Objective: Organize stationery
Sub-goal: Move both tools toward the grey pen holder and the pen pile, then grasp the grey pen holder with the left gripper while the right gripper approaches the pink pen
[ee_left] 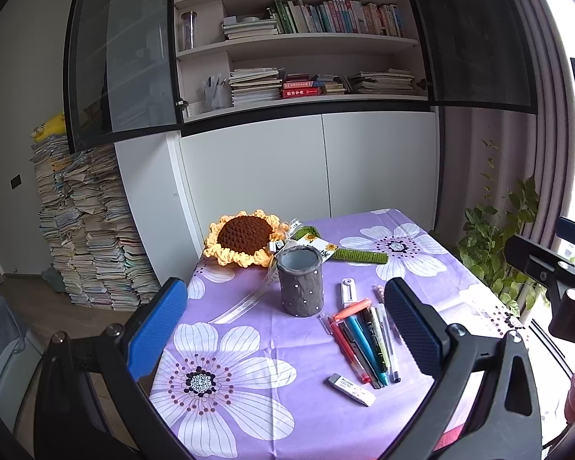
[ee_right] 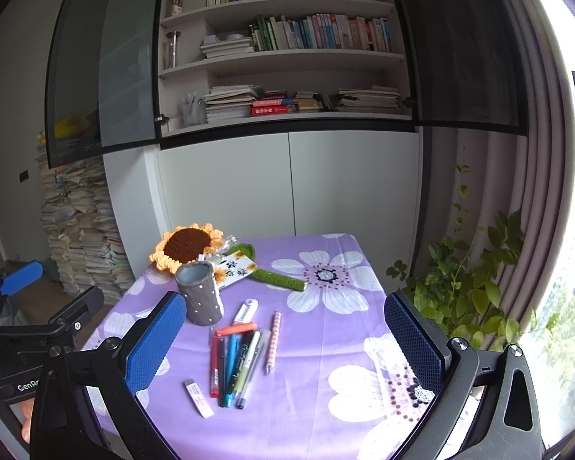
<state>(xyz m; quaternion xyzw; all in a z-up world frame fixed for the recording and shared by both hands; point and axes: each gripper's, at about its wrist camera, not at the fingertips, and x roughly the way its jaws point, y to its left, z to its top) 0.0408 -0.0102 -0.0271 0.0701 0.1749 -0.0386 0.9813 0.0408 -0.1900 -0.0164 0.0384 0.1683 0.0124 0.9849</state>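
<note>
With the left gripper point(ee_left: 287, 329) and right gripper point(ee_right: 285, 339) both spread and empty above the desk point(ee_right: 326, 329), a grab at the tightly bunched pens point(ee_right: 235, 360) risks pinching several or knocking over the nearby grey pen holder point(ee_right: 203, 293).

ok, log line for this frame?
left claw open, empty | right claw open, empty | pens loose on table | holder empty | no contact

Place: home study room
Evidence: tall white bookshelf point(ee_left: 306, 38) crammed with books; floor stack of paper workbooks point(ee_left: 88, 230) far left
</note>
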